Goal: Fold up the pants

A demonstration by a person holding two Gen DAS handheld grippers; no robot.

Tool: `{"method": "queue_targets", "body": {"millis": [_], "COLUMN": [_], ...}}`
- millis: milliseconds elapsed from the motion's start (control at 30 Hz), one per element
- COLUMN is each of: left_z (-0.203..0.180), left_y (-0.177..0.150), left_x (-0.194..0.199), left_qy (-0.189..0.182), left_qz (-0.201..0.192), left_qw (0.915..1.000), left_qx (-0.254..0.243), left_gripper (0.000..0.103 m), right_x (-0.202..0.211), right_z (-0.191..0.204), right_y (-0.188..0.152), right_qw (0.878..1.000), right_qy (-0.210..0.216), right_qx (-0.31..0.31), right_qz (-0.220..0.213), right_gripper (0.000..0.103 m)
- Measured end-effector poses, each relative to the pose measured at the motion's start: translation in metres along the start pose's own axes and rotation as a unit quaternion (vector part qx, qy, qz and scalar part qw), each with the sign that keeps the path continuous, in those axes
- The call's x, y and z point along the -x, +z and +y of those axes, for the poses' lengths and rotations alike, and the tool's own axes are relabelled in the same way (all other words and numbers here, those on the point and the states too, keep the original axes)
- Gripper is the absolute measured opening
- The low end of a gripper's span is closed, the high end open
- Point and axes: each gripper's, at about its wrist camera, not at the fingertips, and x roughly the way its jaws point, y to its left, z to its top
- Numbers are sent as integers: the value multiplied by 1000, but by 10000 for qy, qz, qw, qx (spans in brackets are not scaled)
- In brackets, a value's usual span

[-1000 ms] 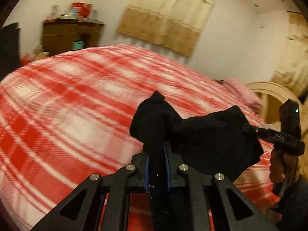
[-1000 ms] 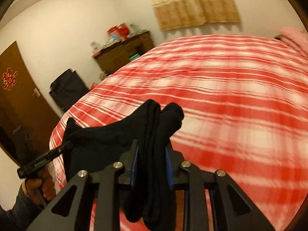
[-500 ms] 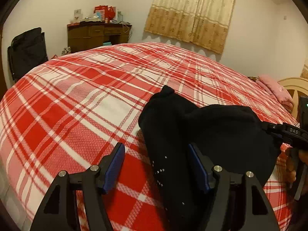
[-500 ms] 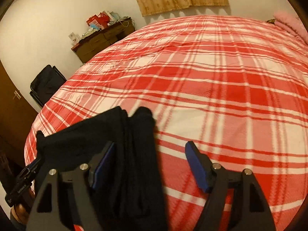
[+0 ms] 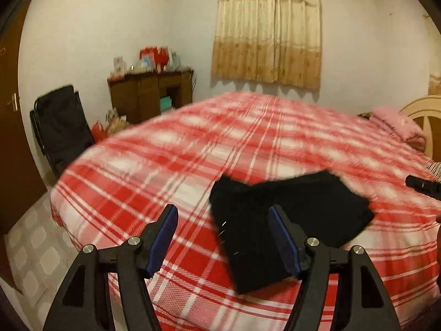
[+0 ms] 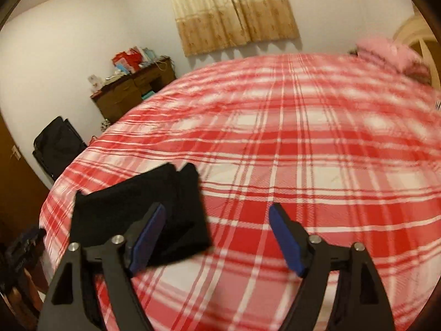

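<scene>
The black pants [image 5: 278, 220] lie folded into a compact rectangle on the red and white plaid bed [image 5: 171, 171], near its front edge. They also show in the right wrist view [image 6: 132, 207] at the lower left. My left gripper [image 5: 222, 237] is open and empty, raised above and just in front of the pants' left end. My right gripper [image 6: 216, 237] is open and empty, with its left finger over the pants' right end. The tip of the right gripper [image 5: 423, 186] shows at the right edge of the left wrist view.
A pink pillow [image 5: 397, 124] and a cream headboard [image 5: 421, 113] are at the bed's far right. A brown dresser [image 5: 150, 96] with clutter stands against the back wall. A black chair [image 5: 62, 121] stands by the bed's left side.
Both grippers held the pants shut one second ago, then opened and let them drop on the bed. Both have since pulled back and up from the folded pants.
</scene>
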Motion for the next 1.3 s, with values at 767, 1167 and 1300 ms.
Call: {"method": "queue_targets", "body": {"millis": [767,1167,1300], "left_z": [-29,-28,-26], "left_y": [28,27,27], "left_x": [89,88,89], "left_qy": [-33,0,0], "left_qz": [-872,-852,-851], "left_qw": [9957,9960,9960], "left_qx": [-313,-278,-287], "left_gripper": [85,85,85], "right_x": [164,164,167], "right_z": [98,98,98], "right_y": [-6,-8,-8], "right_qw": [9741,9736,9729], "right_qy": [479,494,507], "right_qx": [1426,1411,1454], "right_qz": [-1687,-1724,-1728], "right_gripper": [103,103,103]}}
